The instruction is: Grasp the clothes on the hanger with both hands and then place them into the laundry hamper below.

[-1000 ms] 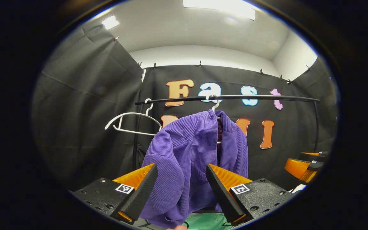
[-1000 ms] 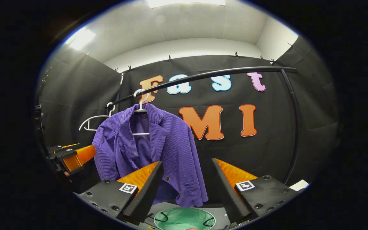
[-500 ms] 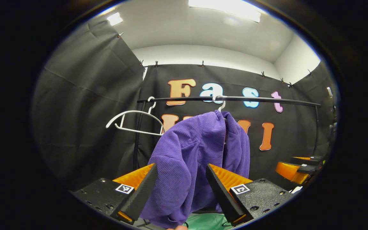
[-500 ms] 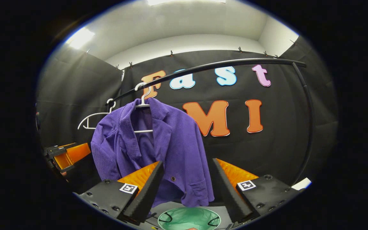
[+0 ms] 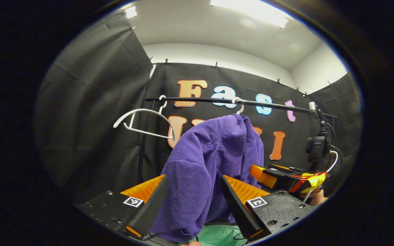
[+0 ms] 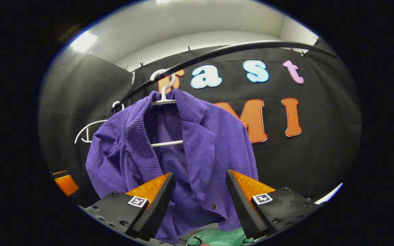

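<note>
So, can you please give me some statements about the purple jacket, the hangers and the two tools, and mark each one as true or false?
1. The purple jacket hangs on a white hanger hooked over the black rail. True.
2. The left tool is shut on the jacket. False: its fingers stand apart on either side of the sleeve, not pressing it.
3. A second white hanger hangs bare on the rail. True.
4. The green hamper stands above the jacket. False: it lies below the jacket's hem.
5. The right tool is open. True.
6. The jacket is already in the hamper. False: it is on its hanger.
</note>
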Motion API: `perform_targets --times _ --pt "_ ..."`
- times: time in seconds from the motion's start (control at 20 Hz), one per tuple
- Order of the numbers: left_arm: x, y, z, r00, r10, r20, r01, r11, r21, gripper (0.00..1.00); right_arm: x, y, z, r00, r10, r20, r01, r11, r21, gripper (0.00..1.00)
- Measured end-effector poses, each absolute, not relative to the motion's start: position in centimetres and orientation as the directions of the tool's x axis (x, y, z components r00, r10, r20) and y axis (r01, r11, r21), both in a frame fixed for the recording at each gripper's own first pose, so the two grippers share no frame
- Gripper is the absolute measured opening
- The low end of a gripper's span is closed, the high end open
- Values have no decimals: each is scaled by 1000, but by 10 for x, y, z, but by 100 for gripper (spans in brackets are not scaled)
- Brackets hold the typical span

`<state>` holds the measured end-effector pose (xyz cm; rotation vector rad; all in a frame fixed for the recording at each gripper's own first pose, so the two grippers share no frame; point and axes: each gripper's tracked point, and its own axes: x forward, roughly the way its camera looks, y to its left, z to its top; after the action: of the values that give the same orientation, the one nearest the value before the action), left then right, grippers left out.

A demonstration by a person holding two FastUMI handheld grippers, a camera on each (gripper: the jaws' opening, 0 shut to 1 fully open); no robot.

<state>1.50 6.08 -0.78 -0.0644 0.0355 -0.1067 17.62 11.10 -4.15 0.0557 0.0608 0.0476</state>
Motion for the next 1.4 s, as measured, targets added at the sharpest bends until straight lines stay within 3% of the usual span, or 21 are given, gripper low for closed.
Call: perform_targets --times 0.25,0.3,0.5,0.6,0.7,0.75,0.8,0.95,1.0,1.05,1.15,1.2,1.25,1.3,1.4 --pt "6 70 1 997 83 2 -83 997 0 95 236 105 -62 995 73 -63 -72 997 25 93" --pt "4 69 0 991 133 3 -133 991 5 95 248 101 -69 994 82 -68 -80 996 27 96" --pt "-14 41 -4 969 246 14 -246 969 -11 95 273 46 -89 995 43 -85 -40 998 43 95" --pt "-14 27 -8 961 278 19 -277 961 -11 99 264 28 -70 996 85 -27 -82 993 88 54" --pt "-3 2 -15 964 266 9 -266 964 -1 95 250 14 -45 990 138 34 -140 987 78 13" --pt "6 -10 -21 968 250 3 -250 968 6 92 240 11 -34 982 180 61 -184 981 69 13" --pt "15 -23 -25 973 231 1 -231 973 14 92 232 7 -24 973 214 89 -219 974 57 8" --pt "51 -64 -38 987 163 -8 -163 986 36 92 201 -10 10 945 294 143 -300 953 26 8" --pt "65 -76 -43 989 150 -18 -149 988 47 92 194 -13 18 936 317 152 -324 946 21 2" --pt "77 -87 -47 991 133 -22 -131 990 57 92 187 -15 23 929 338 153 -344 939 14 8" --pt "100 -103 -44 993 120 13 -121 990 72 95 179 -17 33 916 369 157 -375 927 8 8" --pt "111 -101 -42 989 142 48 -145 986 81 92 175 -17 36 910 383 158 -388 922 2 8" --pt "121 -95 -42 981 176 81 -183 979 91 99 171 -17 38 907 389 163 -393 919 -4 8" --pt "130 -84 -45 969 219 112 -231 967 106 92 168 -17 41 906 389 169 -394 919 -9 8" --pt "136 -54 -54 926 343 160 -365 920 141 96 164 -14 46 907 383 178 -386 922 -15 8"
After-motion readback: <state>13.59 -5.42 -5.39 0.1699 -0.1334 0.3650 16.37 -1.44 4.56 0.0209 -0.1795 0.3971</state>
